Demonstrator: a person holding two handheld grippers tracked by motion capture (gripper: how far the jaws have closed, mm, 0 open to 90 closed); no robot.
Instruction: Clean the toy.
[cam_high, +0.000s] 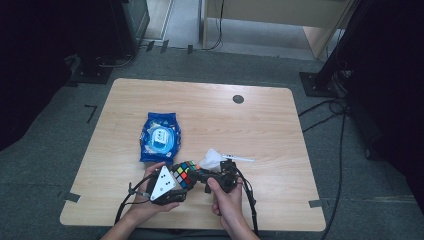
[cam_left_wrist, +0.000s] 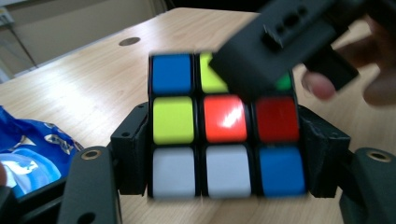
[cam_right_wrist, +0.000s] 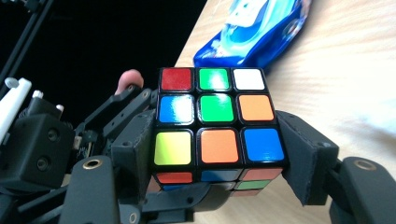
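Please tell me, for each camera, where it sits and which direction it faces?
High view: above the near side, facing forward and down on the table; forearms, both hands show.
Left gripper view: on the left tool, facing its own jaws and the puzzle cube.
Right gripper view: on the right tool, facing its own jaws.
Shared: cube, blue packet.

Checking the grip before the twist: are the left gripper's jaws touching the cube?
Touching. In the left gripper view the left gripper has both black jaws pressed flat against the sides of the cube, with no gap showing on either side.
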